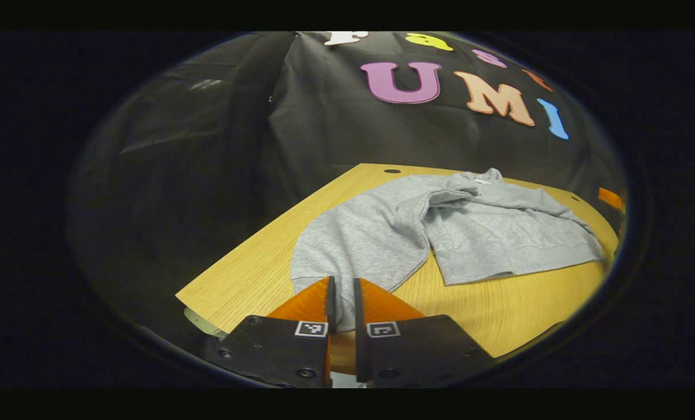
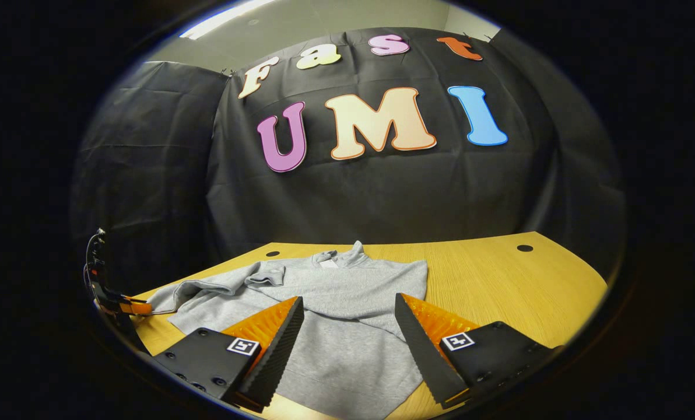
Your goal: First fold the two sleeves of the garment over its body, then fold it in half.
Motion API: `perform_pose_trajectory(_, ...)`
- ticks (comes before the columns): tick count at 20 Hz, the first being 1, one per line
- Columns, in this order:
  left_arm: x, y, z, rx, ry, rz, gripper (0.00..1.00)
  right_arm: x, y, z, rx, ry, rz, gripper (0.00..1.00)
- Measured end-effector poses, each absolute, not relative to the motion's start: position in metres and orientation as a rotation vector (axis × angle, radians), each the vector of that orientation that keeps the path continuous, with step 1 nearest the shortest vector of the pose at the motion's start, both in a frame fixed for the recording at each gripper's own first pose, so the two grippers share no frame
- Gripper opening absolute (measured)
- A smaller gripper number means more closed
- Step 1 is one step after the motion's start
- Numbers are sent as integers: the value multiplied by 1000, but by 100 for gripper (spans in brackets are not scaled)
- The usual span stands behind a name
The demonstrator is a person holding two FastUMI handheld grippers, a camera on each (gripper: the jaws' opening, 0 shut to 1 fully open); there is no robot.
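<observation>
A grey sweatshirt [image 2: 347,291] lies on the wooden table [image 2: 511,286] with its collar [image 2: 339,256] towards the wall. My left gripper [image 1: 342,284] is shut on the end of one long sleeve [image 1: 359,239], which trails from the body [image 1: 499,233] out to the table's near-left edge. In the right gripper view that same gripper [image 2: 120,304] shows at the far left, pinching the sleeve [image 2: 207,289]. My right gripper [image 2: 347,298] hovers open above the sweatshirt's lower body, with its fingers wide apart and nothing between them.
The table has round cable holes near its back edge [image 2: 524,248] [image 2: 272,254] [image 1: 392,171]. Bare wood lies to the right of the sweatshirt [image 2: 499,274] and in front of its hem [image 1: 499,303]. Black cloth walls close off the back and sides.
</observation>
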State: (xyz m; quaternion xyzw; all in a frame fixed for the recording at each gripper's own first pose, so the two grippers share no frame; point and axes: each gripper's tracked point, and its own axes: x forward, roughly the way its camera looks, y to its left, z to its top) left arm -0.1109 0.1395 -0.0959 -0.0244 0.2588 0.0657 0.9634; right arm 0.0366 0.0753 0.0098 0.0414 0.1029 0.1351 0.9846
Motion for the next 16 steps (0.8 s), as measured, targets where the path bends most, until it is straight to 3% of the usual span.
perform_pose_trajectory(4, -110, 138, -93, -94, 510, 163, 0, 38, 74, 7, 86, 215, 271, 97)
perform_pose_trajectory(16, -36, 76, -1, -111, 301, 13, 0, 36, 76, 3, 95, 234, 279, 97)
